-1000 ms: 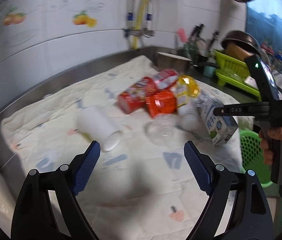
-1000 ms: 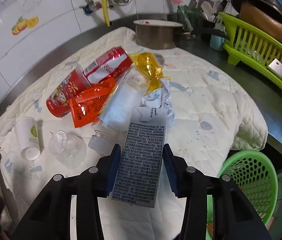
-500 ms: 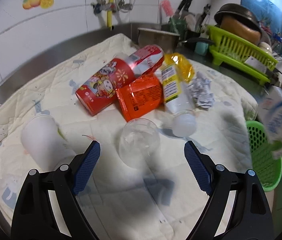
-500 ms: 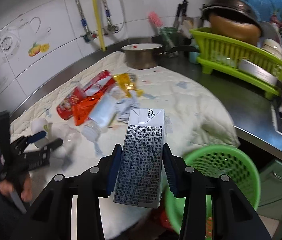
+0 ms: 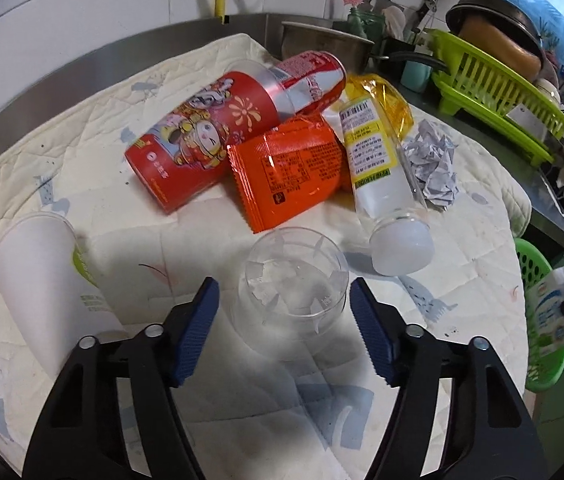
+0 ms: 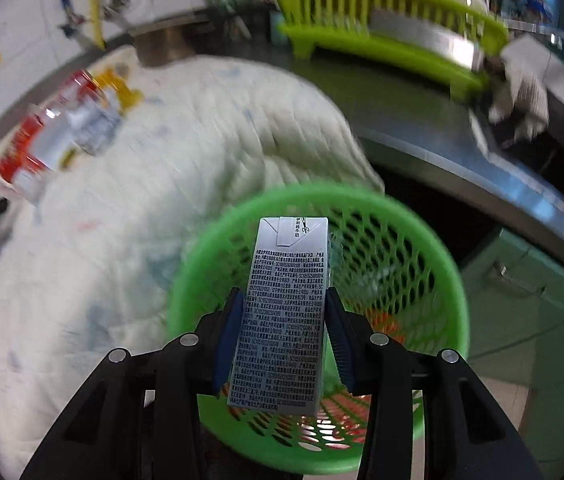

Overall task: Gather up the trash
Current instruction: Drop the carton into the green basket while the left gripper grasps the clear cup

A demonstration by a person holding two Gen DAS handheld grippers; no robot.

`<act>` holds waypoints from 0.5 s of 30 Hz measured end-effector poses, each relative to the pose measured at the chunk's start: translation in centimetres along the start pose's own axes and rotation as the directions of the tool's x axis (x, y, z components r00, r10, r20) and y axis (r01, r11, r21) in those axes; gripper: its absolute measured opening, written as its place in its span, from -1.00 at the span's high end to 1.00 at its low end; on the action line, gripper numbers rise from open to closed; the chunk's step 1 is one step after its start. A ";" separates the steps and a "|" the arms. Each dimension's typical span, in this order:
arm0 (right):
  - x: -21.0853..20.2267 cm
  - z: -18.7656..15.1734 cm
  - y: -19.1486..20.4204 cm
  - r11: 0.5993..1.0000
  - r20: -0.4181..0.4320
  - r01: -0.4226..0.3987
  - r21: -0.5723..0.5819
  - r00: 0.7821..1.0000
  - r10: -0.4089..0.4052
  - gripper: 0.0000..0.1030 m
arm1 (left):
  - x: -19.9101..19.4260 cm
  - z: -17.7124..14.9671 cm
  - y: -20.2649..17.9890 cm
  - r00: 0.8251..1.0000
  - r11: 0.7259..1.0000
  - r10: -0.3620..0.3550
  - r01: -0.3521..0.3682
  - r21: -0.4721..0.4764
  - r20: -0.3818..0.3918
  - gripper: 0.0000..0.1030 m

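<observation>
The right gripper (image 6: pixel 284 330) clamps a grey milk carton (image 6: pixel 284 312) above the green basket (image 6: pixel 434 248), which sits below the quilted cloth's (image 5: pixel 474 264) right edge. The left gripper (image 5: pixel 284 316) is wide open around a clear plastic cup (image 5: pixel 292 276) near the cloth's front edge, seemingly without touching it.

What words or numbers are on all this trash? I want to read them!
Milk carton in the right tongs: dense small Chinese print, too small to read.
Clear bottle: yellow label with barcode, text too small.
Orange packet: print too small.
Red cup: cartoon picture, lettering unreadable.
Red can: white script, blurred.
</observation>
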State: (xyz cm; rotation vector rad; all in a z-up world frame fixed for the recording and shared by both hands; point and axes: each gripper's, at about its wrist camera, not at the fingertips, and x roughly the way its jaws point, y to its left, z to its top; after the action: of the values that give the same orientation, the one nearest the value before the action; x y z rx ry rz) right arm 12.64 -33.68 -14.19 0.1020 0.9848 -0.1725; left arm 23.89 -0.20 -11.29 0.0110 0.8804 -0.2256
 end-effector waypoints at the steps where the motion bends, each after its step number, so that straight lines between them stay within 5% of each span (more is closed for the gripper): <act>1: 0.8 -0.3 -0.2 1.000 -0.011 0.013 0.000 1.000 -0.013 0.22 | 0.2 -0.1 0.0 1.000 1.000 0.000 0.000 0.001 -0.003 -0.22; 15: 8.8 -3.6 -2.7 0.996 -0.173 0.029 0.089 0.985 -0.013 0.21 | -3.4 -0.5 -0.8 0.997 1.000 -0.017 0.016 0.014 0.069 -0.12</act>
State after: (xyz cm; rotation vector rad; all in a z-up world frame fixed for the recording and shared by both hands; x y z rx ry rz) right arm 13.95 -36.61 -23.47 0.1922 1.1510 -0.2312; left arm 21.26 -0.30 -8.98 0.0085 0.8101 -0.2461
